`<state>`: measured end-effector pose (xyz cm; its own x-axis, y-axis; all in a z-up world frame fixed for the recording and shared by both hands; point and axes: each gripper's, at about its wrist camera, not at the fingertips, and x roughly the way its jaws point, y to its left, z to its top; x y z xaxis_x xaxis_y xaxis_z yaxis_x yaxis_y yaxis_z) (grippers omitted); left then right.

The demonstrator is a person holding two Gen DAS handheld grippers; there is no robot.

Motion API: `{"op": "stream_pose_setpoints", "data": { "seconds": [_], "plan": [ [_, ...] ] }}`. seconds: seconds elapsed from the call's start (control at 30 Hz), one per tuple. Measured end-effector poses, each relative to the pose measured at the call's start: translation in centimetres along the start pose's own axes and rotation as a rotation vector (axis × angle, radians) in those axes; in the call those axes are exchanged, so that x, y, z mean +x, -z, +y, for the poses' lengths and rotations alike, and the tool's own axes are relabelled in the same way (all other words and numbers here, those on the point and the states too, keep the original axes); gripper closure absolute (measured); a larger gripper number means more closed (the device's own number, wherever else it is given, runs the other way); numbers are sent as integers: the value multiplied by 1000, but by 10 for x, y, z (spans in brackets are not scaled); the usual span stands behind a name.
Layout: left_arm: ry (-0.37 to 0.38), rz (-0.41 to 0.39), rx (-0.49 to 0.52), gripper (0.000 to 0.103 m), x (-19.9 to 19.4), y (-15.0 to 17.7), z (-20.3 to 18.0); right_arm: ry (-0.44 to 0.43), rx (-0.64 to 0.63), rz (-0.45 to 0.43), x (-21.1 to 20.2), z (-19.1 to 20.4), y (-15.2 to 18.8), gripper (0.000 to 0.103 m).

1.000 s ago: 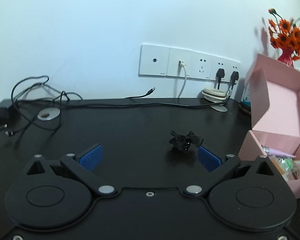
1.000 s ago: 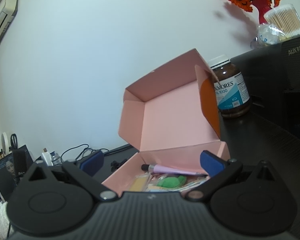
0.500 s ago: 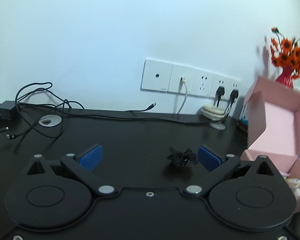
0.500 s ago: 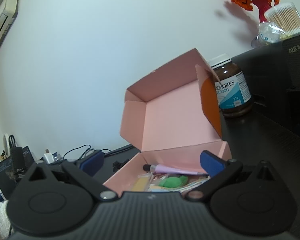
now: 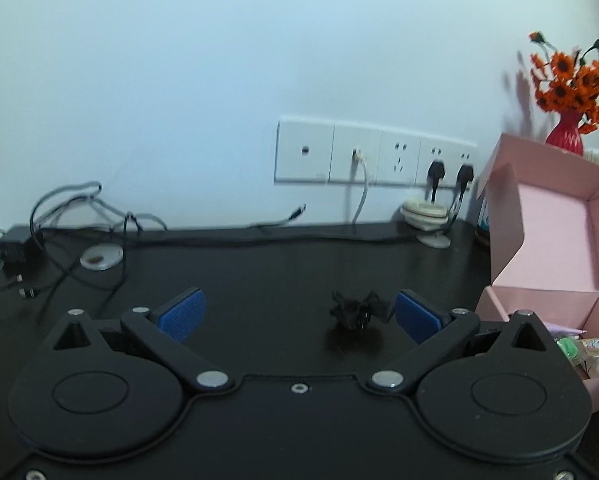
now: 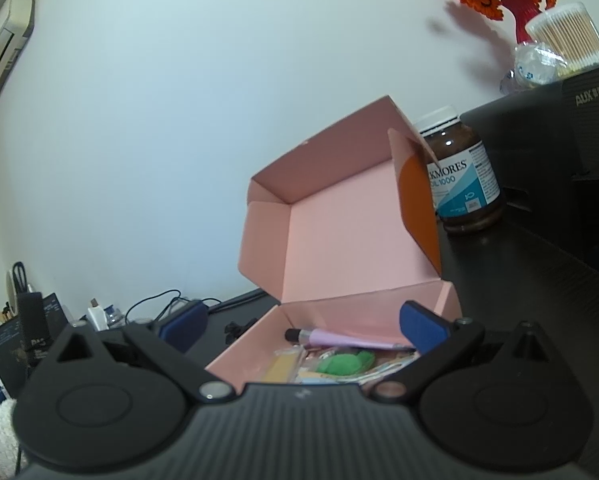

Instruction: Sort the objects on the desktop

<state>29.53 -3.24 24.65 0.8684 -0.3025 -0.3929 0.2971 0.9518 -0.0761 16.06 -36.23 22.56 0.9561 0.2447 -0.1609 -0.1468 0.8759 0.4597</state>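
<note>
The black bench (image 5: 259, 280) fills the lower half of the left wrist view, with a white wall behind it. At 3 o'clock on it stands the pink box (image 5: 555, 240), lid tipped up and open; in the right wrist view the same pink box (image 6: 339, 232) sits dead ahead, holding a lilac pen (image 6: 339, 338), a green soft thing (image 6: 345, 363) and some wrapped packets too jumbled to tell apart. At 2 o'clock from the box a black case (image 6: 571, 128) reads "AUX". Beside it stands a brown supplement bottle (image 6: 463, 176) whose label shows "KMORES" and "1000", the first letters hidden by the box flap. A red vase of orange flowers (image 5: 565, 92) rises behind the box.

The left gripper (image 5: 297, 314) is spread wide, nothing between its blue pads. The right gripper (image 6: 303, 326) is likewise spread, hanging over the near edge of the box. A small black crumpled object (image 5: 357, 312) lies on the bench at 1 o'clock from the left gripper, just beside its right pad.
</note>
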Motion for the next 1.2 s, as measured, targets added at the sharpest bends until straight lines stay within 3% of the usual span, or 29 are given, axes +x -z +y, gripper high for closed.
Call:
{"op": "stream_pose_setpoints", "data": {
  "seconds": [0.3, 0.47, 0.67, 1.2],
  "plan": [
    [-21, 28, 51, 0, 5, 3, -10, -6, 4, 1, 0, -1, 0, 1],
    [-24, 53, 25, 0, 11, 3, -12, -8, 7, 3, 0, -2, -1, 1],
    [13, 10, -21, 0, 8, 5, -7, -12, 8, 5, -1, -3, -2, 1],
    [-13, -46, 60, 0, 3, 7, -22, -15, 10, 6, 0, -2, -1, 1]
  ]
}}
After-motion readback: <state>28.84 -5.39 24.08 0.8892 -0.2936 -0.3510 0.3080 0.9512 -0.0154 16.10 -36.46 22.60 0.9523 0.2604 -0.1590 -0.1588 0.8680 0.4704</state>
